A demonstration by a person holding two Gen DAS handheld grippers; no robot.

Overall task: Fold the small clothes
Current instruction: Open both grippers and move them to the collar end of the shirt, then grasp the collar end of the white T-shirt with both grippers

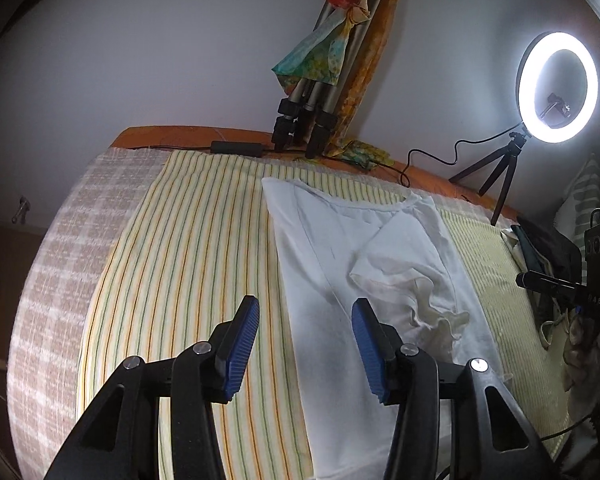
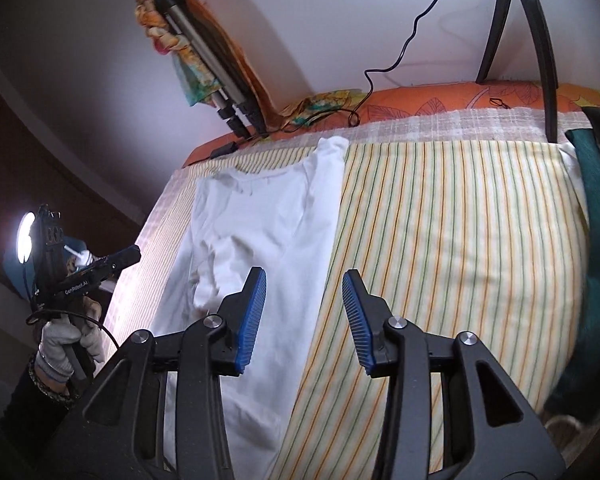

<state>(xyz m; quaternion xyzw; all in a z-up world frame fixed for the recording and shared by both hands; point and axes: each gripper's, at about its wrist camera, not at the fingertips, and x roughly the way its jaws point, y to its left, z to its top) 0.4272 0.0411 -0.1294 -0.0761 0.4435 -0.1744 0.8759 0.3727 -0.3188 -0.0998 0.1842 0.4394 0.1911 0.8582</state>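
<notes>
A white garment [image 1: 364, 264] lies folded lengthwise into a long strip on the striped sheet [image 1: 188, 248] of a bed, its neckline toward the wall and a ruffled sleeve turned in across its middle. The left gripper [image 1: 305, 344] hovers above the near end of the garment, its blue-padded jaws standing apart with nothing between them; one pad is over the garment's left edge, the other over bare striped sheet beside it. The right gripper [image 2: 304, 320] hangs over the garment's right edge, its jaws likewise parted and empty, clear of the cloth. Seen from the right wrist, a gloved hand [image 2: 66, 344] grips the handle of the left gripper beside the garment's far side. Beyond the garment's neckline, a folded tripod [image 1: 320, 92] draped with a colourful scarf [image 1: 332, 40] leans against the wall. To the right of the garment, near the bed's orange edge, a lit ring light [image 1: 558, 88] stands on a small tripod. Dark clothing [image 2: 596, 184] is heaped on the sheet well to the garment's right.
</notes>
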